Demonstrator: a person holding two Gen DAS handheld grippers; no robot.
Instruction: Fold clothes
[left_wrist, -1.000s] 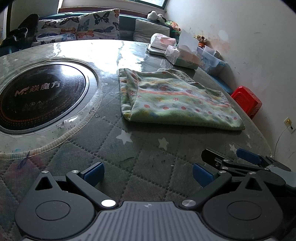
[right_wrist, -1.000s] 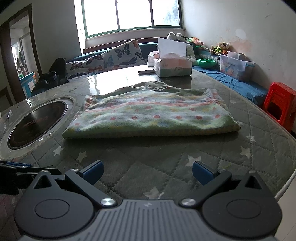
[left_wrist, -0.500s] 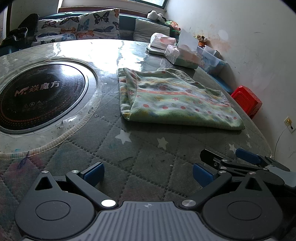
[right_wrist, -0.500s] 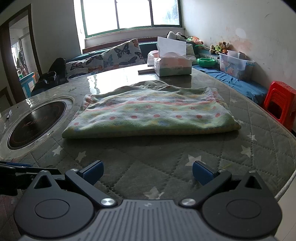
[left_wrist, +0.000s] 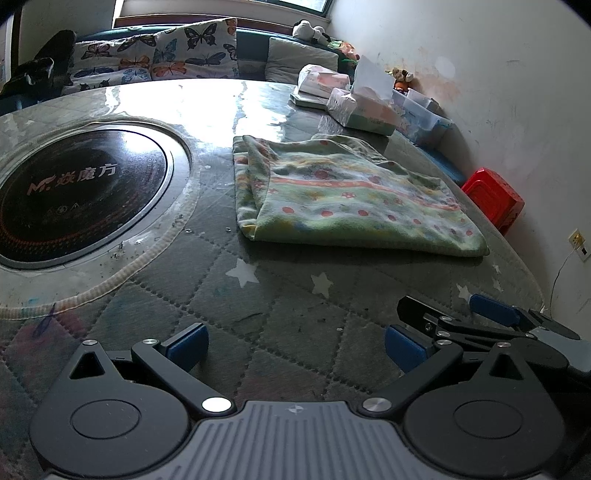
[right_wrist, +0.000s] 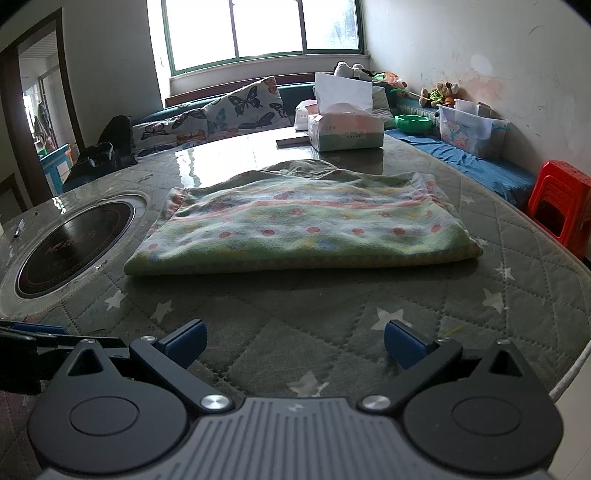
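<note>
A green cloth with red dots and stripes lies folded flat on the quilted table; it also shows in the right wrist view. My left gripper is open and empty, low over the table's near edge, short of the cloth. My right gripper is open and empty too, also short of the cloth. The right gripper also shows in the left wrist view, close to the left gripper's right finger.
A round black induction hob is set into the table to the left of the cloth. Tissue boxes stand behind the cloth. A red stool and a wall are to the right. The table edge curves close on the right.
Both grippers stay open and nearly still. The cloth has not moved.
</note>
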